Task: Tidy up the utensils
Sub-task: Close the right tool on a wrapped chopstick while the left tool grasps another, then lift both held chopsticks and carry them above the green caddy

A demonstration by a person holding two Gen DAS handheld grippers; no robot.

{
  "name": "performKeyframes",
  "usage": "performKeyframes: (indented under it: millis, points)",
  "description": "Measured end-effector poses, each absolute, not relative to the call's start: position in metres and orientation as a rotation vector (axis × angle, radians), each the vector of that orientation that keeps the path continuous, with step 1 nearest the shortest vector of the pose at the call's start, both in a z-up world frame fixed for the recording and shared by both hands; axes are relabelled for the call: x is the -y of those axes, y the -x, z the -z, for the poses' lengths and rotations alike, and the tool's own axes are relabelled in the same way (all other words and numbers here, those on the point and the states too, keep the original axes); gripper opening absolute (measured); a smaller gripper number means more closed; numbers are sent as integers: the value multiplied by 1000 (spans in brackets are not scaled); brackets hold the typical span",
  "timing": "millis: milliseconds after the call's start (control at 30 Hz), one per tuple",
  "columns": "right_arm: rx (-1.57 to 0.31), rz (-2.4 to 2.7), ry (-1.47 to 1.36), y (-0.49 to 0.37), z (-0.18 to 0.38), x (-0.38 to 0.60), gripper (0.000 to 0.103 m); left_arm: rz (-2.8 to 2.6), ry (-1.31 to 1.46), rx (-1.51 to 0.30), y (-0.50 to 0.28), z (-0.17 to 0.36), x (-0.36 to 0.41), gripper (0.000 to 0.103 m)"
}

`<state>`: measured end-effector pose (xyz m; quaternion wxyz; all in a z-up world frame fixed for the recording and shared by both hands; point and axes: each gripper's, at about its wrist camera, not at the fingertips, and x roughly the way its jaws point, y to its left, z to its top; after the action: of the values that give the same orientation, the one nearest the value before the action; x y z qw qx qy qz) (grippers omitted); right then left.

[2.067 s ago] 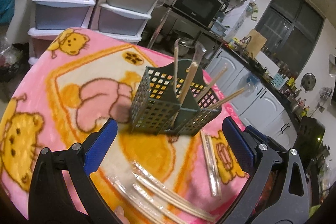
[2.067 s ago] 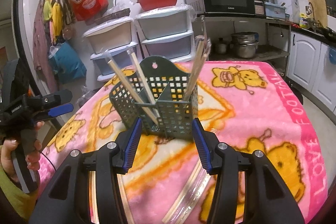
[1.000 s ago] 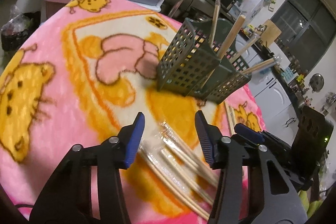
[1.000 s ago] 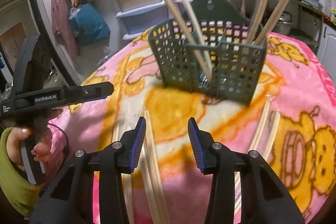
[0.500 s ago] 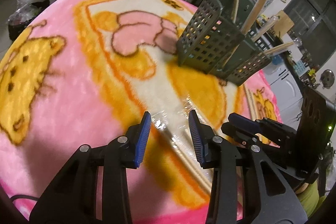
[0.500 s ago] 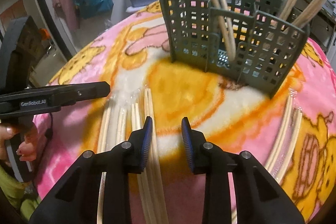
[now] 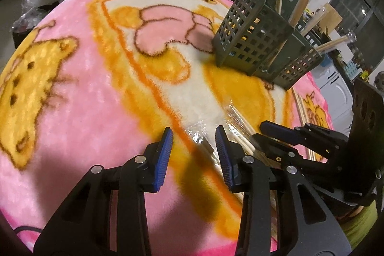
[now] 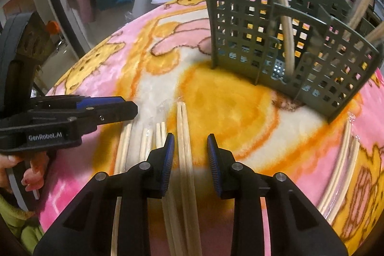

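Standing in the green basket [image 8: 288,40] are chopsticks [image 8: 285,23]; left gripper [image 7: 194,150] closing, right gripper [image 8: 188,152] fingers apart, both empty.

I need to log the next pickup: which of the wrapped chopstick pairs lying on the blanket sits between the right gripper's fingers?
The clear-wrapped wooden chopstick pair farthest right in the near row, between the right gripper; its neighbours lie left of those fingers.

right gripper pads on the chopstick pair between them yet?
Apart. Right wrist view: chopstick pair lies between the right gripper fingers, blanket showing either side.
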<state>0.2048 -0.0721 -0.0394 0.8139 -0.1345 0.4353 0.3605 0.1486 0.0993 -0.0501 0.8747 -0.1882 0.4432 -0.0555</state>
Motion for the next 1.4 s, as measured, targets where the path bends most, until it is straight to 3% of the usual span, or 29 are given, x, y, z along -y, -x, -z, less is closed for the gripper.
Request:
performKeyframes:
  millis: [633,800,900,1400]
  points:
    - [-1010,-768,245,-251,43,43,23,153,387,-925,-161,56,-102,11]
    - [-1000,-757,285,-256,43,33,18,179,397,-925,-164,55,-100,1]
    - [-1002,-760,263,-259,42,37,11,193,407,-922,-165,53,-99,1]
    - [-848,-784,45,-246,-21,96,10,252,402,-785,-169,-6,-89,0]
